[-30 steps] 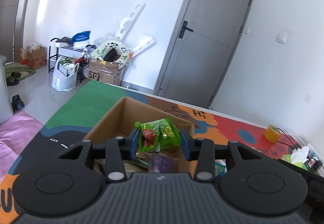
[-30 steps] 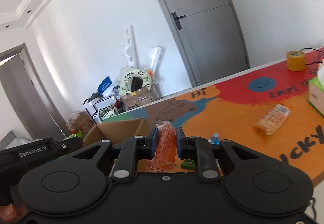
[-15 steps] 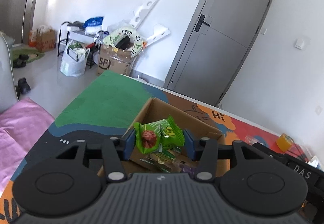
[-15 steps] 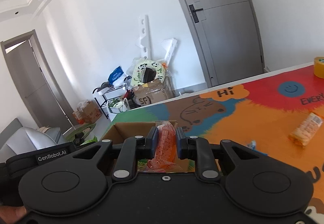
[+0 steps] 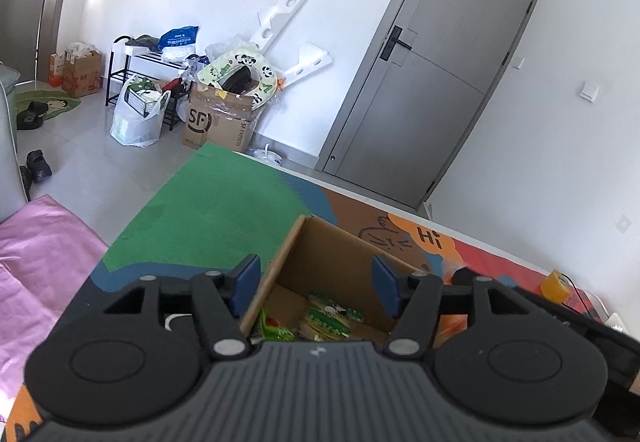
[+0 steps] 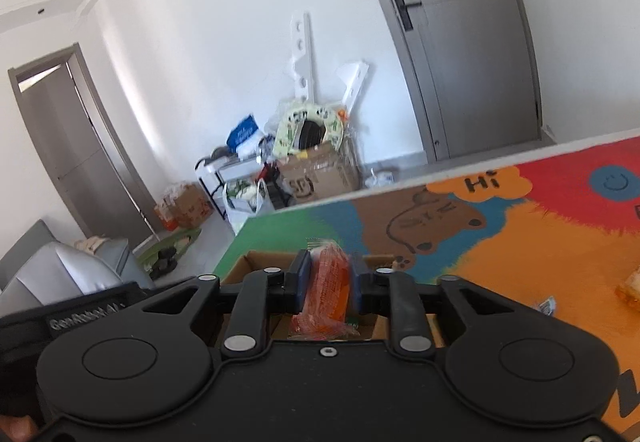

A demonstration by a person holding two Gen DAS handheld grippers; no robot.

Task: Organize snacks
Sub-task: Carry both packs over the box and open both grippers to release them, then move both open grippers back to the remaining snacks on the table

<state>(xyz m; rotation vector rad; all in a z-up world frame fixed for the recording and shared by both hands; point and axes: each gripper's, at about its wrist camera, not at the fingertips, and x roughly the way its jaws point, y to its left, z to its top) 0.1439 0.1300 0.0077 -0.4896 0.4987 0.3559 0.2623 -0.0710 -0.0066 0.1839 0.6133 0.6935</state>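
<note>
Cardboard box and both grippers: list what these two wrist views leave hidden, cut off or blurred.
- Cardboard box, left wrist view: near wall and much of its floor hidden by the open left gripper; green snack packets partly covered.
- Right wrist view: orange packet between the right gripper fingers is motion-blurred; pad contact unclear, print unreadable.
- Snack at the right edge is cut off.

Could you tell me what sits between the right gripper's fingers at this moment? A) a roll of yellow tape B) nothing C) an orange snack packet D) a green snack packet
C: an orange snack packet sits between the right gripper fingers, above the brown cardboard box.
</note>
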